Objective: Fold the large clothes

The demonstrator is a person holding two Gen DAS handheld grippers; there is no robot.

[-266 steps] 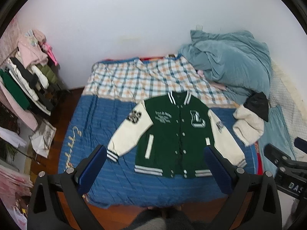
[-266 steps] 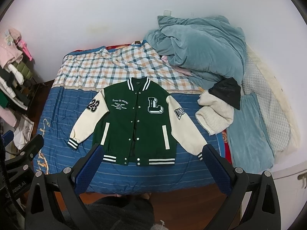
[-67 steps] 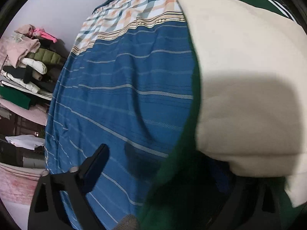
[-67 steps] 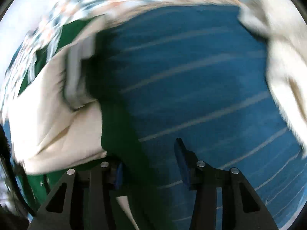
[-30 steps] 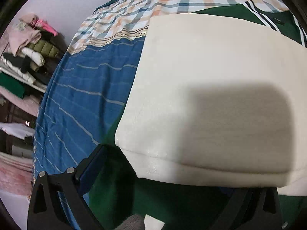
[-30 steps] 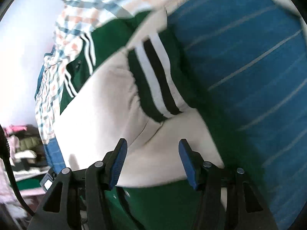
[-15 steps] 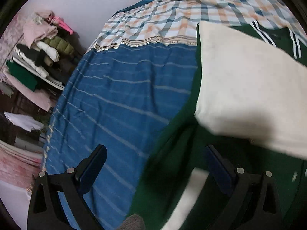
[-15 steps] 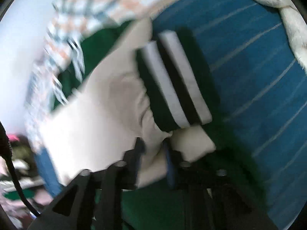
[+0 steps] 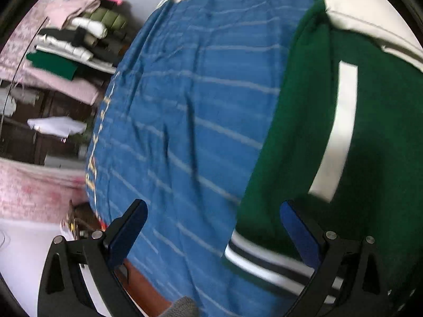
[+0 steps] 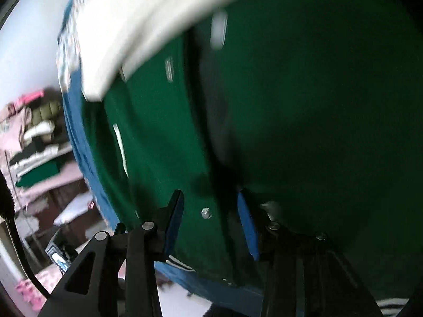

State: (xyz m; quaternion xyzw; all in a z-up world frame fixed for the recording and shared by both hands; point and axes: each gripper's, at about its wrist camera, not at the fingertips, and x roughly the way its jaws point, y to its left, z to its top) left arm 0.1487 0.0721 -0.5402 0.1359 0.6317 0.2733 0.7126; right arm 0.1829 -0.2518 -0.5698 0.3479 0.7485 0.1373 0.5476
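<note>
Blue striped bedspread (image 9: 185, 92) carries the green jacket (image 9: 370, 132); both hand-held grippers (image 9: 211, 227) (image 10: 208, 222) gape apart.

light: dim, soft indoor | blur: motion smear, heavier in right view | edges: fisheye bending, black corners

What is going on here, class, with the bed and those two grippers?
A person is folding a green varsity jacket spread on a blue striped bedspread. A cream sleeve already lies across the jacket's body. The left gripper hovers open near the striped hem. The right gripper, half open, sits close over the green front, not visibly gripping it.
</note>
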